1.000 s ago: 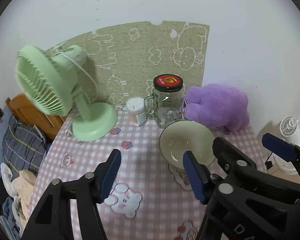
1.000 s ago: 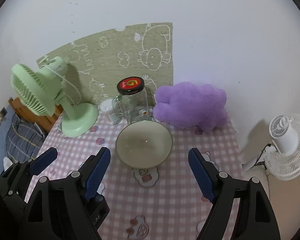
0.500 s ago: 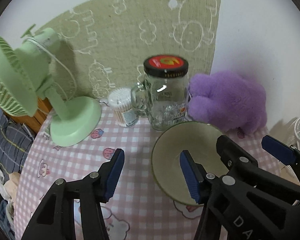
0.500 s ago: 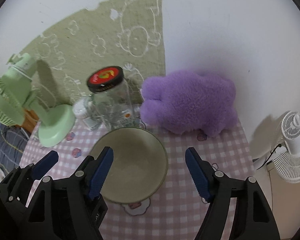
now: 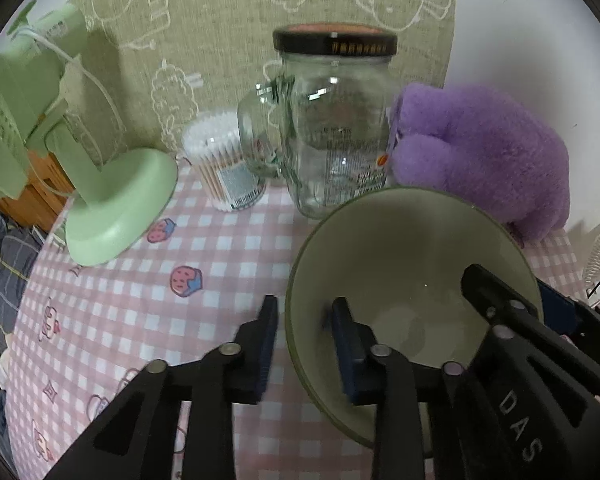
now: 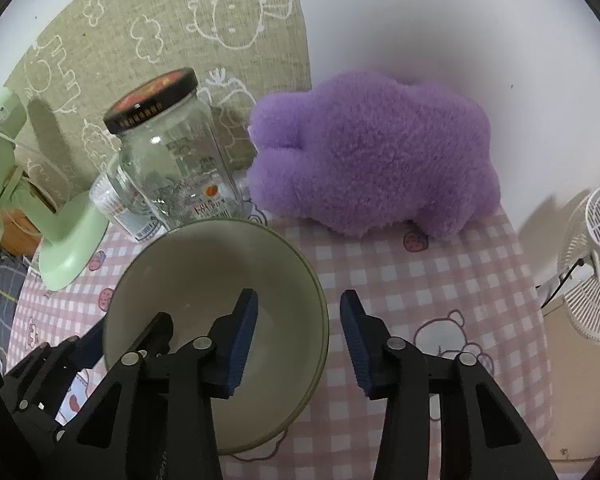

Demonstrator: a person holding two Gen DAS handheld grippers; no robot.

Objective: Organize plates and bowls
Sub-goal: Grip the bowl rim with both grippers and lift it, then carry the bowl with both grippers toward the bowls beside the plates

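An empty pale green bowl (image 5: 412, 256) stands on the pink checked tablecloth; it also shows in the right wrist view (image 6: 204, 268). My left gripper (image 5: 304, 344) is open and straddles the bowl's left rim, one finger inside and one outside. My right gripper (image 6: 296, 328) is open and straddles the bowl's right rim, its left finger inside and its right finger outside. Neither gripper has closed on the rim.
A glass jar (image 5: 332, 128) with a black lid stands just behind the bowl, a cotton swab tub (image 5: 224, 164) to its left. A green desk fan (image 5: 112, 200) stands at the left. A purple plush toy (image 6: 376, 156) lies at the back right. A white fan (image 6: 596, 264) stands beyond the table's right edge.
Both grippers have moved forward and down to the bowl. Their fingers have narrowed and now straddle its rim on either side.
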